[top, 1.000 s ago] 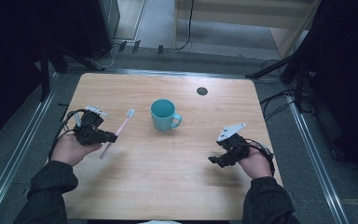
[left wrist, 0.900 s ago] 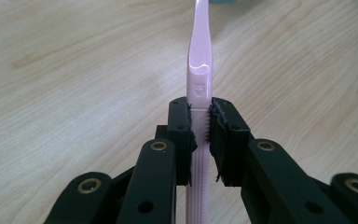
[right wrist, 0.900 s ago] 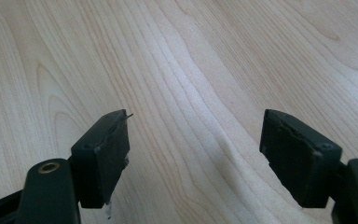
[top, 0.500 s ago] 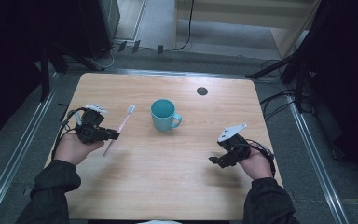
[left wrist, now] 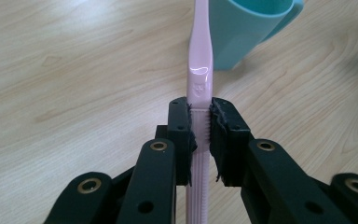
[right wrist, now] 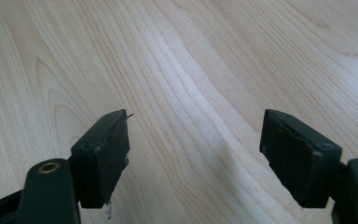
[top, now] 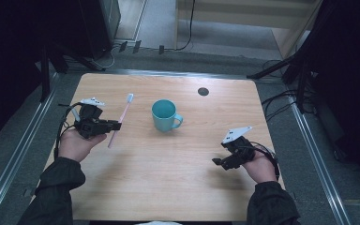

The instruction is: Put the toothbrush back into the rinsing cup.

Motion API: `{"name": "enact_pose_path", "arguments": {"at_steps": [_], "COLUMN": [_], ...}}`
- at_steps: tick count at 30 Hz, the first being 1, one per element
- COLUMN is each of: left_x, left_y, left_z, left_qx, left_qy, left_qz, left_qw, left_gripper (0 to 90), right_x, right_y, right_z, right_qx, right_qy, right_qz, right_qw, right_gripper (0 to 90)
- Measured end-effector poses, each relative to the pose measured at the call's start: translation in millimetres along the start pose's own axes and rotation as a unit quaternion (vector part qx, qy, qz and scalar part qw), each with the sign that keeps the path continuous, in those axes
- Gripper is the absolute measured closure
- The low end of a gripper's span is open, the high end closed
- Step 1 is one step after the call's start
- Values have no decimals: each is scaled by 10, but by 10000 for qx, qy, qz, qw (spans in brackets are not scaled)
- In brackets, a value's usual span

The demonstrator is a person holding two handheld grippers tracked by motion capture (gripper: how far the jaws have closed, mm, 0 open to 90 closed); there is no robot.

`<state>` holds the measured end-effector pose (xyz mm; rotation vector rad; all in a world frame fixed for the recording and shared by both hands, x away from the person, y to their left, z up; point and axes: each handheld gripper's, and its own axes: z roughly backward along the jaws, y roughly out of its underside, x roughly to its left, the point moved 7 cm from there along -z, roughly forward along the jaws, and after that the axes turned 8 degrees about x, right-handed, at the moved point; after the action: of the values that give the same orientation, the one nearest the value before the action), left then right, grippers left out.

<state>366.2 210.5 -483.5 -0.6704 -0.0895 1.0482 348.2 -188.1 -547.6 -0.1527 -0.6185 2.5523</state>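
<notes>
Pale wood grain covers the surface (top: 168,178), ringed by grey floor and dark gear. At its 12 o'clock edge sits a small black disc (top: 203,91). Near centre stands a teal mug (top: 165,115), handle toward 4 o'clock. At 9 o'clock the left tool (top: 115,125) clamps a pink toothbrush (top: 120,121) by its ribbed handle, bristle end toward 12 o'clock, just beside the mug. At 4 o'clock the right tool (top: 217,162) hangs over bare wood, jaws wide apart, gripping nothing.
</notes>
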Motion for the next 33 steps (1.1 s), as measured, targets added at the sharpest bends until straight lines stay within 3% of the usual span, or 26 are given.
{"name": "enact_pose_path", "arguments": {"at_steps": [7,18,33], "left_x": [0,-95,-179], "left_y": [-99,-211,-414], "left_z": [16,-23,-2], "left_qx": [-338,-452,-780], "left_qy": [-75,-104,-51], "left_qz": [75,-52,5], "left_qw": [9994,9989,9969], "left_gripper": [783,783,783], "right_x": [2,-12,-21], "right_y": [9,11,9], "right_z": [3,11,19], "right_qx": [-25,-77,-86], "right_qy": [-7,6,43], "right_qz": [-11,-5,-42], "right_qw": [10000,10000,9999], "right_gripper": [239,239,239]}}
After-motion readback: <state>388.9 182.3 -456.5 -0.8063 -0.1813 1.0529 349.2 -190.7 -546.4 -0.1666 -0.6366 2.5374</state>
